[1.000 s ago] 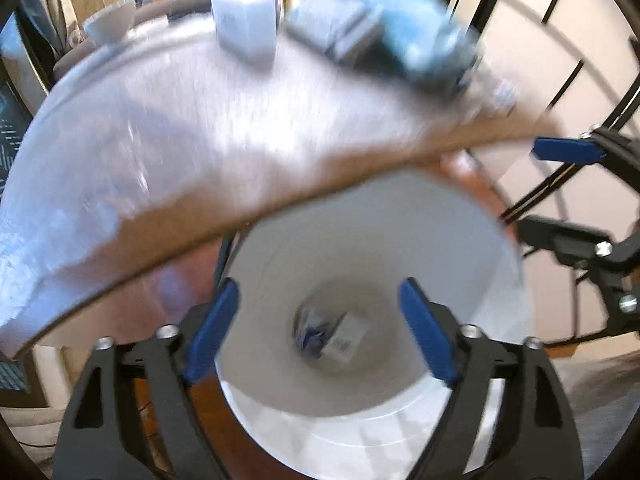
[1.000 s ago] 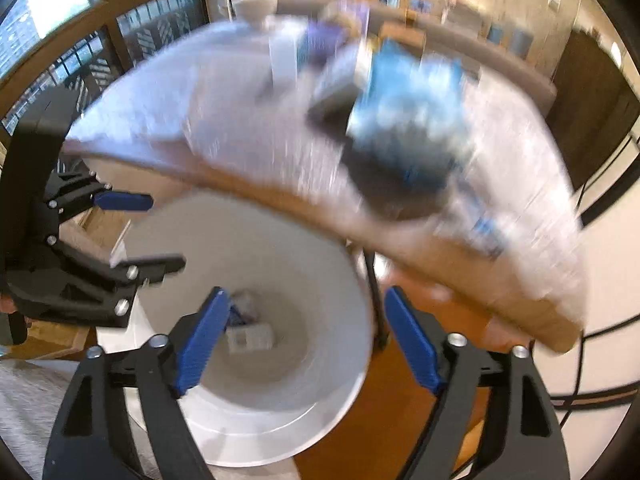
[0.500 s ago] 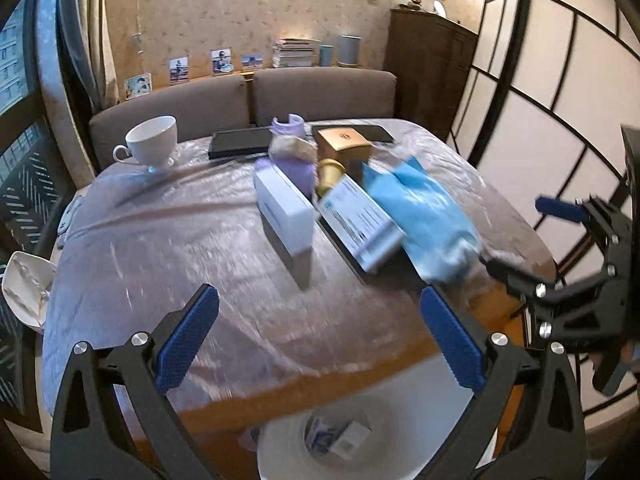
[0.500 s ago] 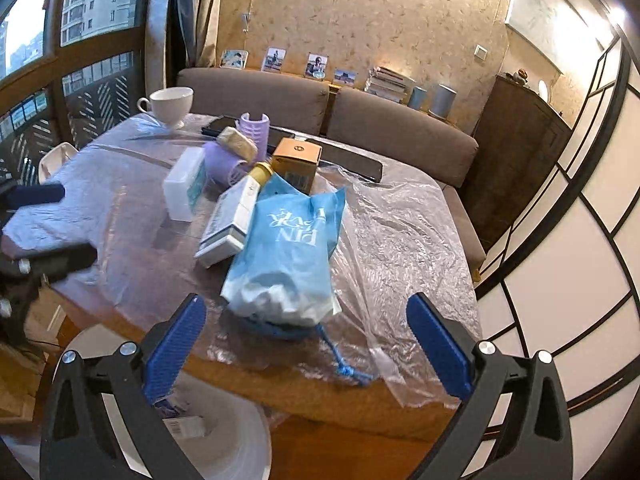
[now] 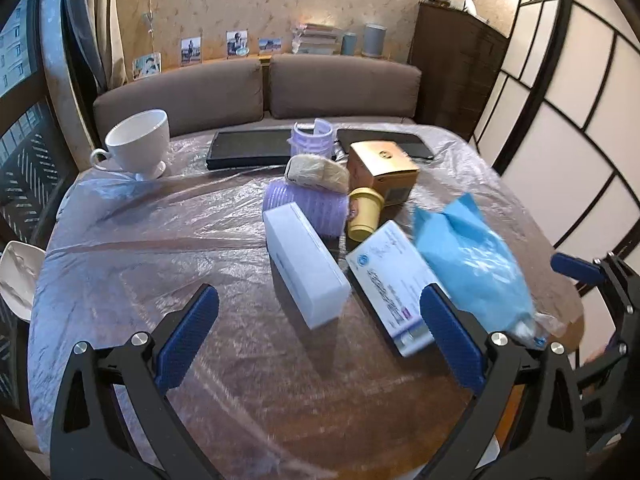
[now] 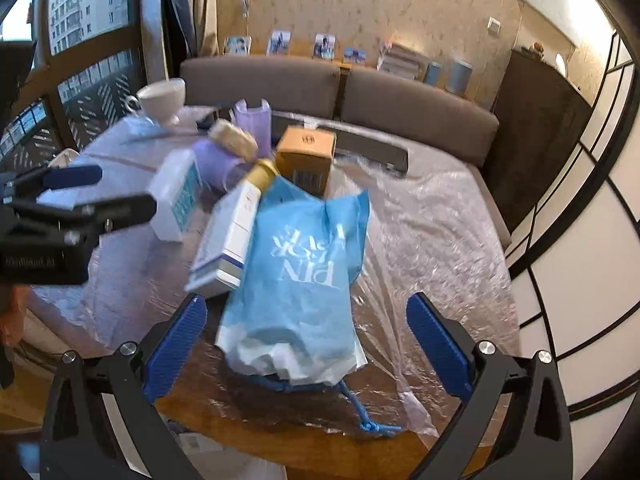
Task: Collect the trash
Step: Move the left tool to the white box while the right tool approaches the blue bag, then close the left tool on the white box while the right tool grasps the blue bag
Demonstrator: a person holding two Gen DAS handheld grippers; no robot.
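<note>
One round wooden table [image 5: 280,432] under a crinkled clear plastic sheet [image 5: 132,248] fills both views, with a brown sofa [image 5: 256,88] behind it, photos on the ledge above and a paper-panelled screen to the right. Beyond the left gripper's fingers [image 5: 188,336] stand a white cup [image 5: 138,144], two dark flat devices [image 5: 248,148], purple hair rollers [image 5: 308,204], a gold box [image 5: 384,172] and a small yellow cup [image 5: 364,214].

A second ago both cameras looked down into a white bin with small cartons at its bottom; now they face across the table, and only a sliver of the bin [image 6: 224,468] shows at the lower edge of the right view. Both pairs of jaws have just been opening, with nothing between them.

The left gripper [image 5: 320,340] is spread wide and empty; a white box [image 5: 306,264] lies just ahead between its fingers, and a printed white carton [image 5: 392,288] runs toward its right finger, partly behind it. The right gripper [image 6: 306,344] is equally wide and empty, with the blue plastic bag [image 6: 300,272] directly ahead between its fingers, untouched. The left gripper juts in at the left of that view.
</note>
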